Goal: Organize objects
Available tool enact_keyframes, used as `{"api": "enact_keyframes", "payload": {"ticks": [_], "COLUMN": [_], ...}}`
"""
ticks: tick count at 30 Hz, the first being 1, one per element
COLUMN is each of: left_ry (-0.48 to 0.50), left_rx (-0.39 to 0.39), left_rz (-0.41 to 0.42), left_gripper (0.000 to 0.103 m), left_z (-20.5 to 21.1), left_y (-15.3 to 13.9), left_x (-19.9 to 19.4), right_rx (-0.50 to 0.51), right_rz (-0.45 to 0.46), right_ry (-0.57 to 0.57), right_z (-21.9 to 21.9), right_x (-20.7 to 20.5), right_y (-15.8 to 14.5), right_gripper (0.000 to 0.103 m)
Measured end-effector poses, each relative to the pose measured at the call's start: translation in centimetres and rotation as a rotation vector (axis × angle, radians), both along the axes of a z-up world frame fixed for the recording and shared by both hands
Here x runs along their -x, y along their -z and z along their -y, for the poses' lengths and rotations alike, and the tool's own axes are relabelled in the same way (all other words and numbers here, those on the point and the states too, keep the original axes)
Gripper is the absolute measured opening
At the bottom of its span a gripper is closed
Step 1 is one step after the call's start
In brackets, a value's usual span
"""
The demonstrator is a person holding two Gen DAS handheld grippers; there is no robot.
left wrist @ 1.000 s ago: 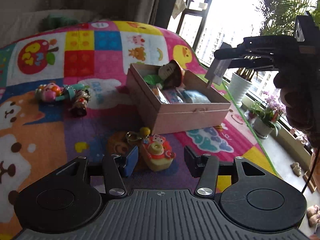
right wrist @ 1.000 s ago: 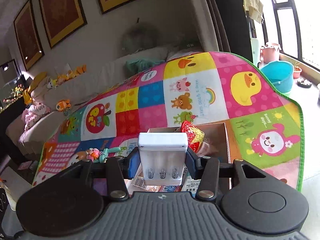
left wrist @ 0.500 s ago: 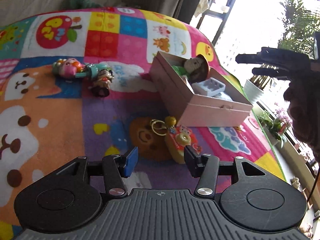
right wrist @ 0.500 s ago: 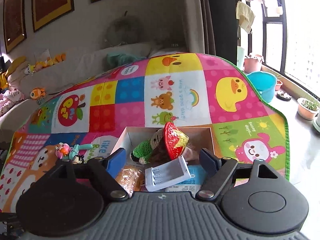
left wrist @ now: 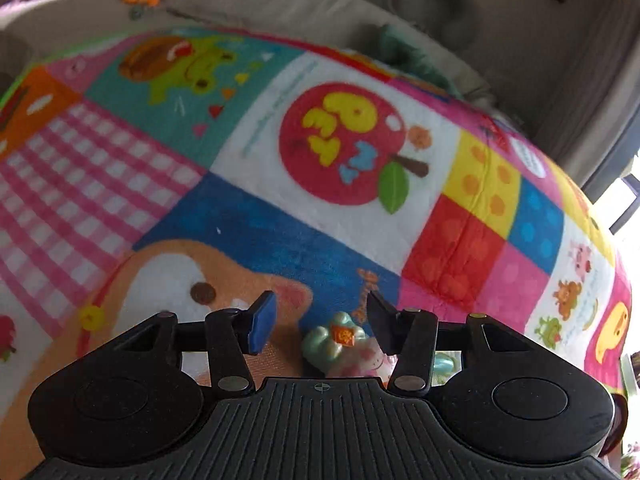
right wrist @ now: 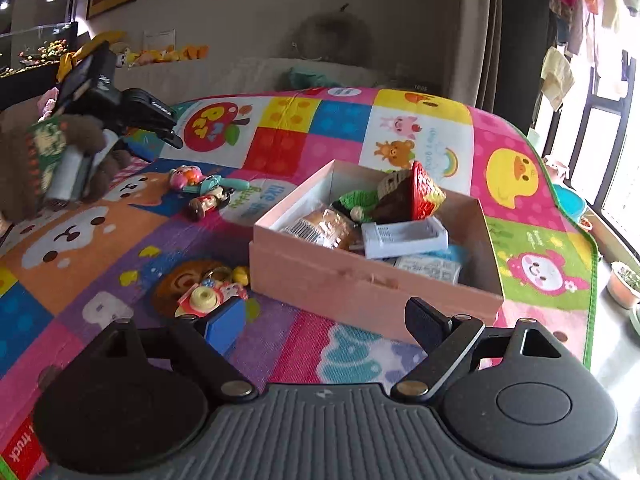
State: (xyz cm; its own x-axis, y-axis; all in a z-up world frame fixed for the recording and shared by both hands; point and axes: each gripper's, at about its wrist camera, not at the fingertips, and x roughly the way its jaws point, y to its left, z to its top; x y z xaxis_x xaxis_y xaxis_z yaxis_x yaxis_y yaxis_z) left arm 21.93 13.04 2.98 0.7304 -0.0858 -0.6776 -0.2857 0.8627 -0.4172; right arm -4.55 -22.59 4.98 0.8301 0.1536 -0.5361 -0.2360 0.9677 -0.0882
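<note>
From the left wrist camera, the left gripper (left wrist: 318, 322) hovered low over a fleecy patchwork play mat (left wrist: 256, 208), its jaws partly apart with nothing pressed between them. Just below and between the fingertips lay a glossy moulded toy figure (left wrist: 340, 344), pale mint and pink with an orange spot on top; the picture is soft with motion blur, so whether the right-hand finger grazed it could not be told. The mat's printed squares showed a red apple, pink gingham and a brown bear face.

From the right wrist camera, the right gripper (right wrist: 320, 320) stood wide and empty above the mat, its jaws having just been opening. Beyond it sat a shallow pink cardboard box (right wrist: 360, 284), rectangular and lidless. Inside lay a ribbed white plastic battery holder (right wrist: 404, 236), resting on flat packets beside a crocheted green doll (right wrist: 360, 202) with a red woven hat. On the mat before the box's near-left corner lay a yellow-and-pink toy camera keychain (right wrist: 208, 298) with a round lens. Farther back, a small cluster of plastic figures (right wrist: 200, 188) lay together on the fleece. At the far left, the left gripper was seen from the side, carried by a person's gloved hand (right wrist: 72, 160).
</note>
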Motion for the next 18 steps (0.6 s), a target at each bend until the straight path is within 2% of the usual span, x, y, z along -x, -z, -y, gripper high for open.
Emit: {"api": "enact_keyframes", "payload": {"ticks": [2, 4, 7, 8, 10, 12, 18], "left_ry": [0.027, 0.087, 0.280, 0.346, 0.483, 0.571, 0.798], "left_rx": [0.027, -0.004, -0.029, -0.059, -0.131, -0.175, -0.185], "left_rz": [-0.019, -0.002, 0.000, 0.002, 0.017, 0.034, -0.011], "left_gripper": [0.053, 0.053, 0.054, 0.053, 0.055, 0.055, 0.053], "left_z": [1.0, 2.8, 6.3, 7.4, 10.0, 11.4, 11.8], "left_y": [1.1, 1.4, 1.6, 1.5, 1.5, 1.2, 1.0], "left_x": [-0.6, -0.6, -0.3, 0.1, 1.5, 3.5, 9.9], "right_rx": [-0.008, -0.022, -0.046, -0.057, -0.073, -0.079, -0.079], "right_rz": [-0.004, -0.019, -0.040, -0.048, -0.065, -0.064, -0.042], "right_ry": [0.016, 0.026, 0.045, 0.051, 0.061, 0.066, 0.049], "right_z": [0.3, 0.7, 1.2, 1.5, 1.7, 1.8, 1.6], "right_x": [0.5, 0.5, 0.1, 0.0, -0.3, -0.2, 0.4], "right_y": [0.8, 1.4, 2.1, 2.4, 2.8, 2.8, 2.6], "right_gripper": [0.087, 0.087, 0.087, 0.087, 0.087, 0.087, 0.097]}}
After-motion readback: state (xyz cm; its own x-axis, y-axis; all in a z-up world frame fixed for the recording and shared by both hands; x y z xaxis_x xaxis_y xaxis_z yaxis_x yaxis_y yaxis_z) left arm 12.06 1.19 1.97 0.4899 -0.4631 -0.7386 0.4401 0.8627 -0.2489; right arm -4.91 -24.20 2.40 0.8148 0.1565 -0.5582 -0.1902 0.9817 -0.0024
